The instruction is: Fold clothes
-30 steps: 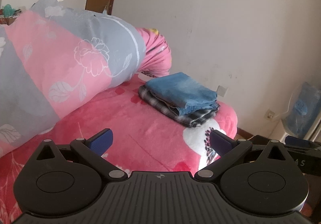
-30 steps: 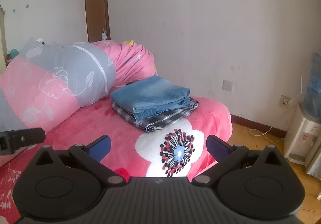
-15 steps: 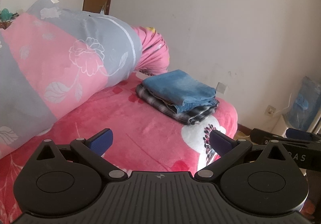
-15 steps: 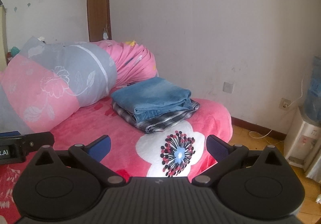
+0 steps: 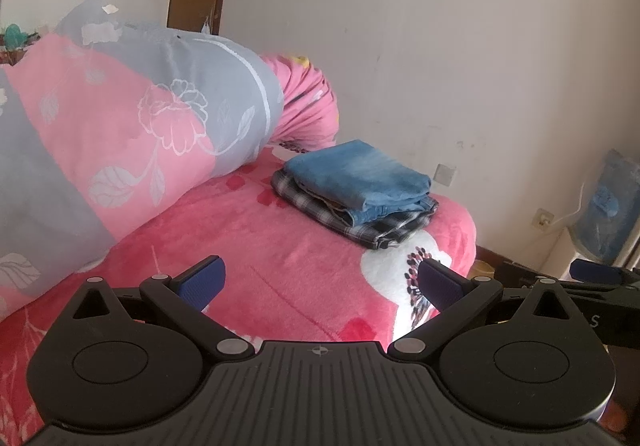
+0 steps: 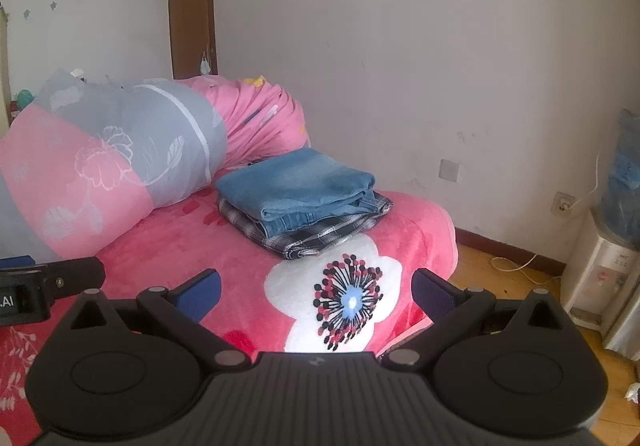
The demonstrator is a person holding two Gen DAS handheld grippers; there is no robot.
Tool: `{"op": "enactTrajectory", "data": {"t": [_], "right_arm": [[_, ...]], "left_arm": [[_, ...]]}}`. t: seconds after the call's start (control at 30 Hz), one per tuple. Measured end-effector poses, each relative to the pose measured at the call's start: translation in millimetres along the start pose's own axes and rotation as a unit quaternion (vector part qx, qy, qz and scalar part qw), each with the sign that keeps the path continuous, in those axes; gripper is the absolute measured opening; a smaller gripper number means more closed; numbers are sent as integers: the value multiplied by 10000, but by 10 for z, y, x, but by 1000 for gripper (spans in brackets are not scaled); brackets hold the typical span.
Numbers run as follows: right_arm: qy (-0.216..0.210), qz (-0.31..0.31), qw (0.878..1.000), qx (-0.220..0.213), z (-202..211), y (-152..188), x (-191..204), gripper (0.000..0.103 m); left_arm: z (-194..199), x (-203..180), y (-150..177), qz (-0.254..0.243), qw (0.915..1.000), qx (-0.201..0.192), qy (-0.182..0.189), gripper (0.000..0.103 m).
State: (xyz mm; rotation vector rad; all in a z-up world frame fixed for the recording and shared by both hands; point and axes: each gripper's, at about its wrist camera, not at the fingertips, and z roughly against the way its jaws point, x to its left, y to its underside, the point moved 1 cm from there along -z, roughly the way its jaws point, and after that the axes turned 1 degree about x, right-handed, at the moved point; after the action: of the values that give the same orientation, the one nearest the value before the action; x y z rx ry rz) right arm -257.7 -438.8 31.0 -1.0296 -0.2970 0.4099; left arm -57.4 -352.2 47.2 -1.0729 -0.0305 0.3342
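Denim jeans [image 6: 296, 182] folded atop plaid garment [image 6: 320, 234], both tongs [image 5: 320, 282] [image 6: 316, 292] wide, empty

Folded jeans [image 6: 296, 184] are matt blue denim over a woven plaid cloth garment [image 6: 320, 236], the bedspread [image 6: 200, 242] is plush fleece, the quilt roll [image 6: 112, 162] smooth, slightly glossy cloth, and the gripper bodies matt ribbed black plastic.

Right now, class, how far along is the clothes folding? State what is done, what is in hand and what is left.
Done: folded blue denim jeans lie stacked on a folded grey plaid garment on the pink floral blanket. In hand: nothing; the left gripper and right gripper are both open and empty. Left: no unfolded clothes are in view.
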Motion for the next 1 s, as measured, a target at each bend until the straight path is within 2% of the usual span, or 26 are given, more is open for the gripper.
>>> {"op": "enactTrajectory", "data": {"t": [0.3, 0.57, 1.0], "right_arm": [[33, -16, 10000, 3, 20, 0, -18, 103], [30, 2, 10000, 12, 28, 10, -20, 103], [71, 41, 10000, 42, 34, 32, -27, 103]], "left_arm": [[8, -103, -11, -76, 9998, 148, -106, 103], [50, -180, 25, -195, 9995, -62, -251, 103], [13, -190, 44, -72, 9999, 71, -117, 103]]}}
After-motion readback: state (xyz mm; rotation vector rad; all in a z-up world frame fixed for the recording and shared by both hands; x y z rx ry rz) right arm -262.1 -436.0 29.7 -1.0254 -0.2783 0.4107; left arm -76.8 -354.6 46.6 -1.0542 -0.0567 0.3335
